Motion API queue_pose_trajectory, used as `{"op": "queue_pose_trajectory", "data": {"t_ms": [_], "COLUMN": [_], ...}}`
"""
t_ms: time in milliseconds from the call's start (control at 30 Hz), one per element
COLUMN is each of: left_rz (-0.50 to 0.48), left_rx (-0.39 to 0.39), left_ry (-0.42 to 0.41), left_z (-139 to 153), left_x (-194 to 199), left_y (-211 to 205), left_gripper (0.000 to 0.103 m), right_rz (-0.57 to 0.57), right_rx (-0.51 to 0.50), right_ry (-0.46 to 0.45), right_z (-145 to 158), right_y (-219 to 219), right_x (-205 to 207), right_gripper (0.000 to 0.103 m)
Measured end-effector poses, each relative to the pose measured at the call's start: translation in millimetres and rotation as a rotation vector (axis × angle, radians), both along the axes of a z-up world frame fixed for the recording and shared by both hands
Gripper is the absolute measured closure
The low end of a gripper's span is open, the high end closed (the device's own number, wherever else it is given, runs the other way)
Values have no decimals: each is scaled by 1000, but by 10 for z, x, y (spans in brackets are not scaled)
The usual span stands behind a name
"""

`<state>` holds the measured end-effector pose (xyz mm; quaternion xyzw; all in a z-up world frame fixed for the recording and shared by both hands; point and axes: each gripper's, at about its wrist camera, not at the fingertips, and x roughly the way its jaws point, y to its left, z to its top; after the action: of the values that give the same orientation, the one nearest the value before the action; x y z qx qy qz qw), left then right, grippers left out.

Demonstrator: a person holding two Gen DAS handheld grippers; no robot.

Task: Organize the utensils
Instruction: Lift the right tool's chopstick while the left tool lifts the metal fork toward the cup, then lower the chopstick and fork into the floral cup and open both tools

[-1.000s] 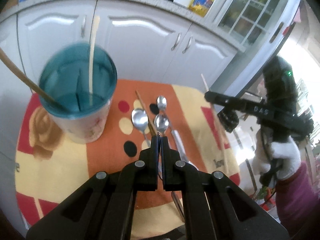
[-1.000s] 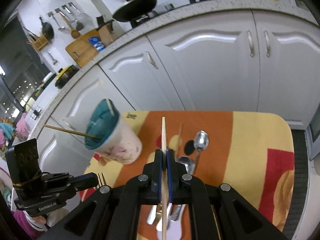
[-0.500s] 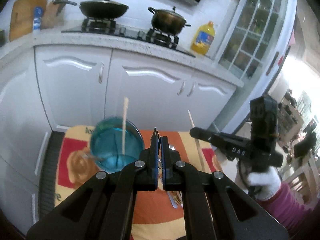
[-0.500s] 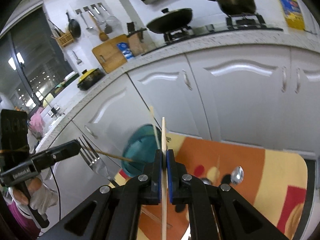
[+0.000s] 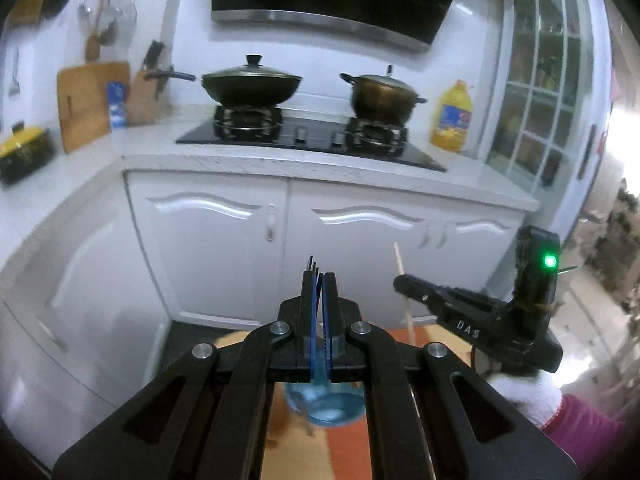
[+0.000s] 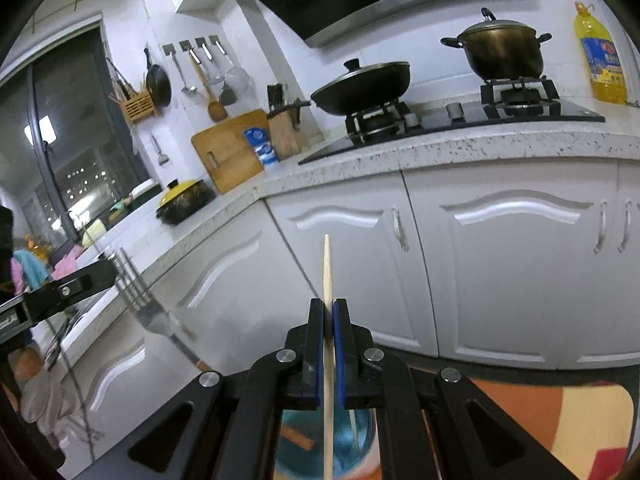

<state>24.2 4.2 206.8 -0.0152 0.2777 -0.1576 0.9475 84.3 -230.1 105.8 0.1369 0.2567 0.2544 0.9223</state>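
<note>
Between right tongs (image 6: 329, 312), chopstick (image 6: 327, 268) upright, above blue cup (image 6: 360, 432)

The right gripper (image 6: 328, 312) clamps a pale wooden chopstick (image 6: 327, 272), which stands upright between its blue pads and rises above the fingertips. Directly below the claw sits a teal cup (image 6: 360, 440) on an orange-and-yellow mat (image 6: 560, 420). Off to the claw's left, the left gripper (image 6: 102, 274) holds a metal fork (image 6: 156, 316), tines up. White cabinet doors (image 6: 500, 260) fill the background ahead.
</note>
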Motion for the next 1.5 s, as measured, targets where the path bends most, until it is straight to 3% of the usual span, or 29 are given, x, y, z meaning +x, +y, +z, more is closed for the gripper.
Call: {"op": "queue_pose_trajectory", "data": {"t_ms": [333, 733, 933, 1067, 1133, 1200, 1300, 1500], "left_rz": [89, 47, 25, 42, 43, 53, 61, 83], "left_rx": [99, 103, 63, 9, -36, -53, -60, -64], "left_ry": [69, 139, 207, 223, 232, 223, 211, 194], "left_z": [-525, -846, -1009, -1030, -997, -930, -854, -737], "left_x": [484, 589, 594, 581, 567, 510, 426, 252], "left_y": [89, -79, -150, -105, -42, 21, 85, 136], "left_gripper": [102, 102, 101, 101, 95, 85, 75, 68], "right_rz": [-61, -9, 52, 86, 84, 77, 71, 58], "right_rx": [31, -28, -75, -69, -62, -57, -53, -65], "right_ry": [-63, -35, 42, 165, 195, 195, 188, 194], "right_z": [-248, -556, -651, -802, -837, -827, -779, -739], "right_y": [191, 183, 219, 220, 189, 147, 93, 44], "right_x": [381, 269, 146, 194, 188, 149, 77, -61], "right_gripper": [99, 99, 97, 95, 91, 77, 77, 76]}}
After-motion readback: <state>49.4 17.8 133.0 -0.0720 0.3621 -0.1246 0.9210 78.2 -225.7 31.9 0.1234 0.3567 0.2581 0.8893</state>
